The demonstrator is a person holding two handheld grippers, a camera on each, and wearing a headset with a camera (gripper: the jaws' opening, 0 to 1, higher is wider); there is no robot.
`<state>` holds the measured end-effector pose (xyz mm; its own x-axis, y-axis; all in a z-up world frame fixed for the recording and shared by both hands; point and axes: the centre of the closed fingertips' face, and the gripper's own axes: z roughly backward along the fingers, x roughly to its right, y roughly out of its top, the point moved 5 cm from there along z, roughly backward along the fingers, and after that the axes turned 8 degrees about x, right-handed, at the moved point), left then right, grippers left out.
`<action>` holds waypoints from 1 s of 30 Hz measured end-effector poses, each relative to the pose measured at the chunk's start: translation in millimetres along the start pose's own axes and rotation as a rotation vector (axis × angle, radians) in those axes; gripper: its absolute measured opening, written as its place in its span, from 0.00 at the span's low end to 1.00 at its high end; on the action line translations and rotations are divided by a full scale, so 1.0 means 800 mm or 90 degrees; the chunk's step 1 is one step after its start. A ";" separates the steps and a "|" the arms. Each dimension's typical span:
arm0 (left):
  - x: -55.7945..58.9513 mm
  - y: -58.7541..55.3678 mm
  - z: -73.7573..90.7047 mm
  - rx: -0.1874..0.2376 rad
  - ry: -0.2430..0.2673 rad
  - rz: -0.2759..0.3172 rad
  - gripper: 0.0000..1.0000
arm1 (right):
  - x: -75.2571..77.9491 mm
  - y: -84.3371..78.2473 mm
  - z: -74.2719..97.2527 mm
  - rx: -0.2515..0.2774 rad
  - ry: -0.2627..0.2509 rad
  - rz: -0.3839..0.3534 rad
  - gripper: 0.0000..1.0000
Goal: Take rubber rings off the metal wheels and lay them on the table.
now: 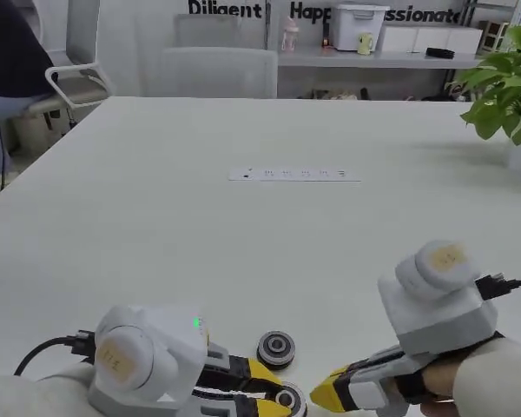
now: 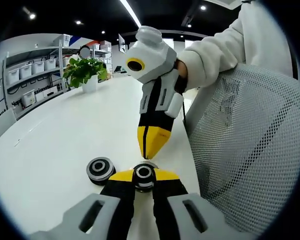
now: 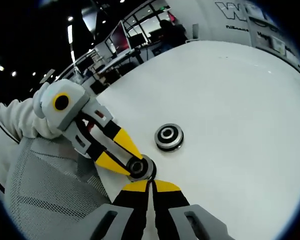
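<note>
A small metal wheel with a dark rubber ring [image 2: 144,172] sits at the table's near edge, and my left gripper [image 2: 144,178] is shut on it from both sides. In the head view that wheel [image 1: 289,400] lies at the yellow tips of the left gripper [image 1: 280,398]. My right gripper [image 3: 150,185] has its jaws together, tips touching the held wheel's [image 3: 140,168] rim; whether they pinch the ring is unclear. It enters the left gripper view from above as the right gripper [image 2: 149,151]. A second ringed wheel [image 1: 276,347] lies flat and free just beyond.
The white table [image 1: 243,243] stretches far ahead, with an inset socket strip [image 1: 295,175] at its middle. A potted plant [image 1: 504,78] stands at the far right and a chair [image 1: 221,69] behind. A mesh chair back [image 2: 240,140] is close to the table's near edge.
</note>
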<state>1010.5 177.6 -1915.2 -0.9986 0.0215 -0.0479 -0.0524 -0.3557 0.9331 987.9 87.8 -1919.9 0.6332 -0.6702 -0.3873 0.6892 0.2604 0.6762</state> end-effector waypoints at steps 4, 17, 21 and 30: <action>0.000 0.000 0.000 0.001 0.000 0.001 0.07 | 0.000 -0.003 -0.003 -0.009 -0.010 0.057 0.13; 0.001 0.000 0.001 0.003 0.001 0.004 0.07 | -0.009 0.004 -0.015 0.020 -0.003 0.196 0.28; 0.001 -0.001 0.000 0.003 0.001 0.005 0.07 | -0.009 0.002 -0.016 0.012 0.004 0.220 0.24; 0.000 -0.001 0.001 0.005 0.004 0.009 0.07 | -0.007 -0.001 -0.013 -0.009 0.007 0.248 0.14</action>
<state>1010.5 178.2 -1915.7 -0.9992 0.0113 -0.0371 -0.0387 -0.3489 0.9364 987.0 98.4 -1924.7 0.8522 -0.5116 -0.1094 0.4005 0.5036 0.7655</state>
